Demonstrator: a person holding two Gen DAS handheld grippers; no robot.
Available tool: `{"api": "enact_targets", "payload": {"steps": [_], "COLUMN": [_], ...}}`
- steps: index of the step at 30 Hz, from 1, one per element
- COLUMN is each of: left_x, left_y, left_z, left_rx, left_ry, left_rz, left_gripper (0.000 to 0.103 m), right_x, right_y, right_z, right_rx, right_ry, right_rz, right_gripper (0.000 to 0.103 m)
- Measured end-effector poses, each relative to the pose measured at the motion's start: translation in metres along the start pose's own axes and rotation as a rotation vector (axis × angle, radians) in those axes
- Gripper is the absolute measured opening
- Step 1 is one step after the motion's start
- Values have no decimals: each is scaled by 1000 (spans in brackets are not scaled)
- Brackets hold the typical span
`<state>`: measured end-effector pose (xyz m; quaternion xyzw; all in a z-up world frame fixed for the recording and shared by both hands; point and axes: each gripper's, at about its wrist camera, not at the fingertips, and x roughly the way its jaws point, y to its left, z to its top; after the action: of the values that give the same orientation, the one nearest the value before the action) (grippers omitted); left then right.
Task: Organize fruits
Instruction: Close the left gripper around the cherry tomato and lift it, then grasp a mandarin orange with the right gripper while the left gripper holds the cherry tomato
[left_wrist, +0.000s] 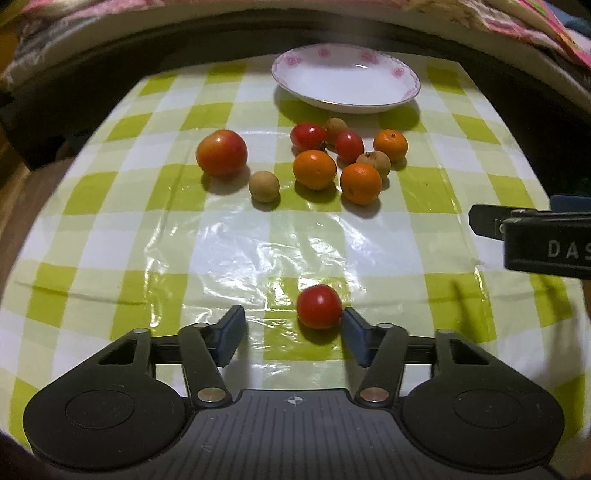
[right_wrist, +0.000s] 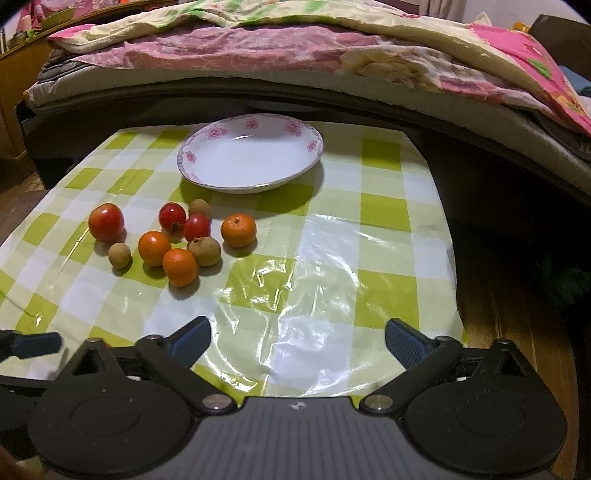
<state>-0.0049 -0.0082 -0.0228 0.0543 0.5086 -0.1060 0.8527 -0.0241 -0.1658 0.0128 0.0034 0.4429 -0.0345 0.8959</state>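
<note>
Closing on the small red tomato (left_wrist: 319, 306) is where we think things could slip: the left gripper (left_wrist: 293, 332) sits low over the tabletop (left_wrist: 110, 229) with its jaws part-way in, the left pad (left_wrist: 231, 334) well clear of the fruit while the right pad (left_wrist: 356, 338) looks to be touching or just beside it, so the tomato lies off-centre between them and is not yet clamped. If we squeeze from here, the left pad would reach it late and the round, glossy skin may roll forward out of the gap across the shiny plastic cloth. Too hard a pinch could also bruise or split it. Ahead of the left gripper lies the cluster: a larger tomato (left_wrist: 221, 152) to the front left, a longan (left_wrist: 264, 186) beside it, then the mandarins (left_wrist: 314, 169) and two more small tomatoes (left_wrist: 307, 136) packed close together, and an escaping fruit could knock them apart. Beyond them stands the empty plate (left_wrist: 345, 79), where we judge the fruits belong. Off to the right, the right gripper (right_wrist: 297, 341) hangs wide open over bare cloth, holding nothing; the cluster is ahead and to its left.
</note>
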Motion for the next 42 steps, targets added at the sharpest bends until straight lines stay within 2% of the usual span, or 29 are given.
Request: {"api": "enact_targets", "payload": {"steps": [1, 4, 10, 14, 18, 22, 27, 32, 33, 36, 38, 42], "left_x": [1, 2, 9, 13, 16, 18, 17, 16, 16, 14, 12, 10], "left_y": [2, 1, -9, -10, -5, -4, -3, -5, -4, -3, 0, 1], "left_z": [1, 3, 10, 14, 19, 21, 19, 15, 15, 14, 13, 11], "left_rx": [-13, -13, 43, 54, 35, 33, 40, 75, 76, 60, 52, 55], "left_ry": [5, -1, -20, -34, -46, -52, -60, -81, -85, -86, -82, -74], "left_rz": [-20, -23, 4, 10, -33, -35, -40, -27, -29, -36, -45, -46], "left_gripper": [56, 56, 58, 55, 48, 48, 49, 51, 51, 45, 37, 34], "right_x": [-1, -2, 4, 12, 25, 41, 64, 76, 76, 76, 75, 71], "right_y": [-1, -1, 11, 19, 25, 35, 42, 48, 51, 53, 50, 43], "right_z": [1, 6, 12, 17, 26, 32, 36, 40, 40, 40, 39, 38], "right_rx": [1, -1, -57, -86, -80, -85, -81, -93, -109, -124, -124, -108], "right_ry": [-1, -17, -21, -13, 9, 53, 93, 97, 96, 99, 105, 116], "right_rz": [13, 42, 107, 144, 202, 264, 306, 329, 328, 327, 332, 339], "right_gripper": [95, 87, 84, 79, 69, 56, 46, 36, 30, 29, 29, 29]}}
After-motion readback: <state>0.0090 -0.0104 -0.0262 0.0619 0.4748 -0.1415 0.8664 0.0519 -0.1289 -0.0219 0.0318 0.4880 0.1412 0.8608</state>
